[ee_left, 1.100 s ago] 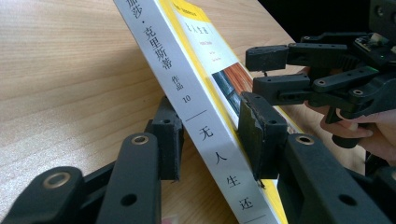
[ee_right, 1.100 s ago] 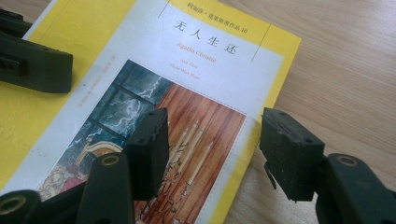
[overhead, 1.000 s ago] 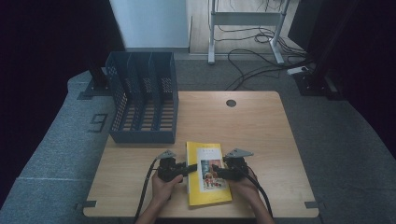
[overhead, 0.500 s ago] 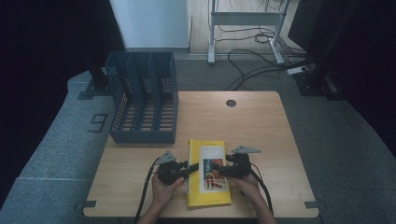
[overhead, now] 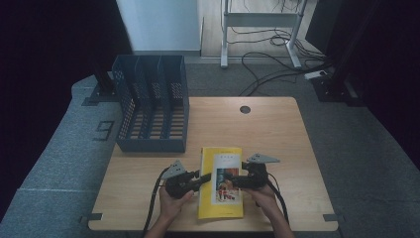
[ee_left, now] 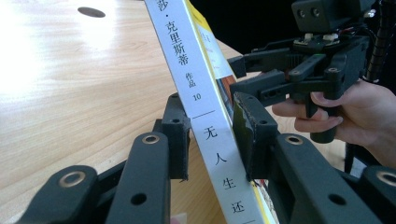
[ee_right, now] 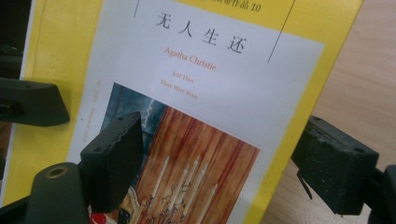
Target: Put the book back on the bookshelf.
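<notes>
— So, where is the yellow paperback book with the white cover panel (overhead: 221, 182) right now?

— At the near edge of the pale wooden table (overhead: 277, 129), between the two hands. Its spine edge is tipped up off the tabletop on the left.

— What has hold of it?

— The left black two-jaw gripper (overhead: 199, 177). Its jaws have just been closing, and the pads (ee_left: 245, 133) now press on the white spine from both sides.

— And the right black two-jaw gripper (overhead: 233, 181)?

— Its jaws have just been opening and stand wide over the cover picture, one pad over the book, the other past its right edge above bare wood; neither clamps anything.

— Anything farther back?

— A dark blue perforated plastic file rack (overhead: 151, 106) stands at the far left of the table, well apart from the book.
</notes>
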`<state>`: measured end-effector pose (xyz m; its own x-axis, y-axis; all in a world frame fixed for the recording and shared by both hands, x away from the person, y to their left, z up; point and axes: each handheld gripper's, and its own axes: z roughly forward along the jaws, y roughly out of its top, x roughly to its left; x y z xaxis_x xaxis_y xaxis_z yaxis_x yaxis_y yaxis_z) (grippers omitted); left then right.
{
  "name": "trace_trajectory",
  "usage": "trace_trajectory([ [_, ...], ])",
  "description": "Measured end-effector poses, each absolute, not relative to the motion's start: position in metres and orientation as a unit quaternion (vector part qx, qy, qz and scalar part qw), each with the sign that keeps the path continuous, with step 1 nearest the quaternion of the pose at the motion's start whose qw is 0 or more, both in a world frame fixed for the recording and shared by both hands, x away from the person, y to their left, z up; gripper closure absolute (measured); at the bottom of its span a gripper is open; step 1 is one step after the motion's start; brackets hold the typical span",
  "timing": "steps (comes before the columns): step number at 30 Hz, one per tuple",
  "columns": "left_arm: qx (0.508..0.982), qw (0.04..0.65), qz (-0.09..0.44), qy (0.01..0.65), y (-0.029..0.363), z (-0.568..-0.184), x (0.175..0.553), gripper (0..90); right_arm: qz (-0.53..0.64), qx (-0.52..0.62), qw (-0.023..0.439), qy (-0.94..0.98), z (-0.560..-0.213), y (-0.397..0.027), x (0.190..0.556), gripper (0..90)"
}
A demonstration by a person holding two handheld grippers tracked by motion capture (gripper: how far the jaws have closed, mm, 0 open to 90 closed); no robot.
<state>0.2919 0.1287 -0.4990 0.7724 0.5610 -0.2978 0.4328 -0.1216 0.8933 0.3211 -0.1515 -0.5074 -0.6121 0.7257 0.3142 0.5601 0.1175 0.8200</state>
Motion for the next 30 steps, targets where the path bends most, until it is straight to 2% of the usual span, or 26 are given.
trace_trajectory([
  [9, 0.761, 0.567, 0.094, 0.302, 0.124, -0.481, 0.279, 67.9, 0.522, 0.414, 0.098, 0.739, -0.492, -0.152, 0.313, 18.3],
  [18, 0.762, 0.563, 0.086, 0.308, 0.126, -0.481, 0.281, 66.8, 0.532, 0.397, 0.105, 0.741, -0.491, -0.151, 0.31, 21.3],
  [30, 0.766, 0.564, 0.084, 0.296, 0.124, -0.477, 0.277, 70.0, 0.549, 0.376, 0.116, 0.738, -0.485, -0.15, 0.305, 22.7],
])
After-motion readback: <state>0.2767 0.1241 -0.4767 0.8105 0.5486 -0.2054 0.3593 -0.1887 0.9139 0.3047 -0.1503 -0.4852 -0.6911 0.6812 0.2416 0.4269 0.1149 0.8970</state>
